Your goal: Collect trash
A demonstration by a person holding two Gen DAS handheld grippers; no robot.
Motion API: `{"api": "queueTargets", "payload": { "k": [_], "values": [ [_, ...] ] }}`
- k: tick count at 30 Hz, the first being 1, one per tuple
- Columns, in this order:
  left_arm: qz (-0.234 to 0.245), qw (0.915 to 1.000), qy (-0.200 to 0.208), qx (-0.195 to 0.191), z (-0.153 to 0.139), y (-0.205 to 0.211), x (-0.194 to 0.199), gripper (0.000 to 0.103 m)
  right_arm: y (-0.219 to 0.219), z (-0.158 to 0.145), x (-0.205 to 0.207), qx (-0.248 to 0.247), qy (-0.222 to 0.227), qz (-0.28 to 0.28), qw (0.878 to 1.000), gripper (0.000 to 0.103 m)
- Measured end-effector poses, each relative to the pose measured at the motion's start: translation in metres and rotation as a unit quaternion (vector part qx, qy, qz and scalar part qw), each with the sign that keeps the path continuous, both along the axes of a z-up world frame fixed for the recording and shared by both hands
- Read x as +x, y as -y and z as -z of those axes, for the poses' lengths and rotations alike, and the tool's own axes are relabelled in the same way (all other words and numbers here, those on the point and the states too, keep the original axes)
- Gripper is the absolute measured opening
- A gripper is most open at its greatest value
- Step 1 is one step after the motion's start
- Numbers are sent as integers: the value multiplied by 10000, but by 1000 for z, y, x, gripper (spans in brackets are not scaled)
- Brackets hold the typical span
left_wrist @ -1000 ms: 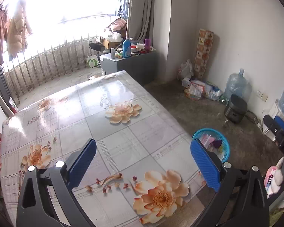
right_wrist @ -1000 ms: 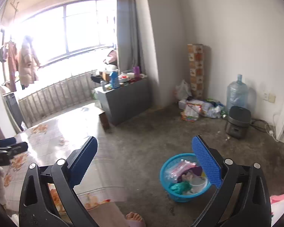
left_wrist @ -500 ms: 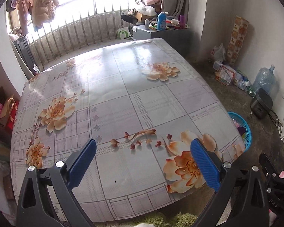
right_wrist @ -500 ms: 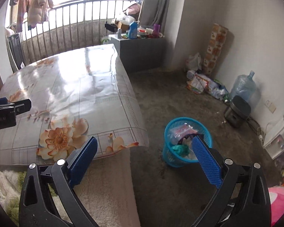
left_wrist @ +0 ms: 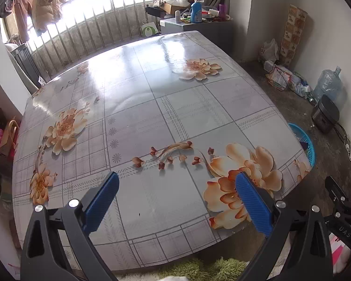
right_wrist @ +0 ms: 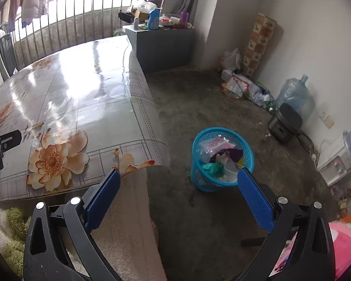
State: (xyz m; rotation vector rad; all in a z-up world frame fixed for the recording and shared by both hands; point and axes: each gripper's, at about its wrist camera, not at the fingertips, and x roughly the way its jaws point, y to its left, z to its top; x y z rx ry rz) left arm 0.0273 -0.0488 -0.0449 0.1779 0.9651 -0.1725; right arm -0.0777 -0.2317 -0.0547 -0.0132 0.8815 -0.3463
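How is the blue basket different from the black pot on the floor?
The blue basket is open mesh and full of trash; the black pot is solid with its lid shut. The basket stands near the table; the pot sits by the wall. Both stand upright on the floor.

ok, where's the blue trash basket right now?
The blue basket stands on the concrete floor just off the table's right corner in the right wrist view; in the left wrist view only its rim shows past the table's right edge.

A glossy, smooth plastic cloth (left_wrist: 166,107) covers the counter. The basket (right_wrist: 199,175) is blue plastic mesh; the floor (right_wrist: 199,98) is rough, matt concrete. Claw pads (right_wrist: 255,201) look ribbed.
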Motion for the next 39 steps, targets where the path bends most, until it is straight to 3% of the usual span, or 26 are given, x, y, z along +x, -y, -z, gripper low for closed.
{"api": "queueTargets", "payload": {
  "k": [39],
  "values": [
    [206, 9998, -6, 43, -3, 5, -9, 98, -1, -14, -6, -8, 110, 144, 9998, 96]
  ]
}}
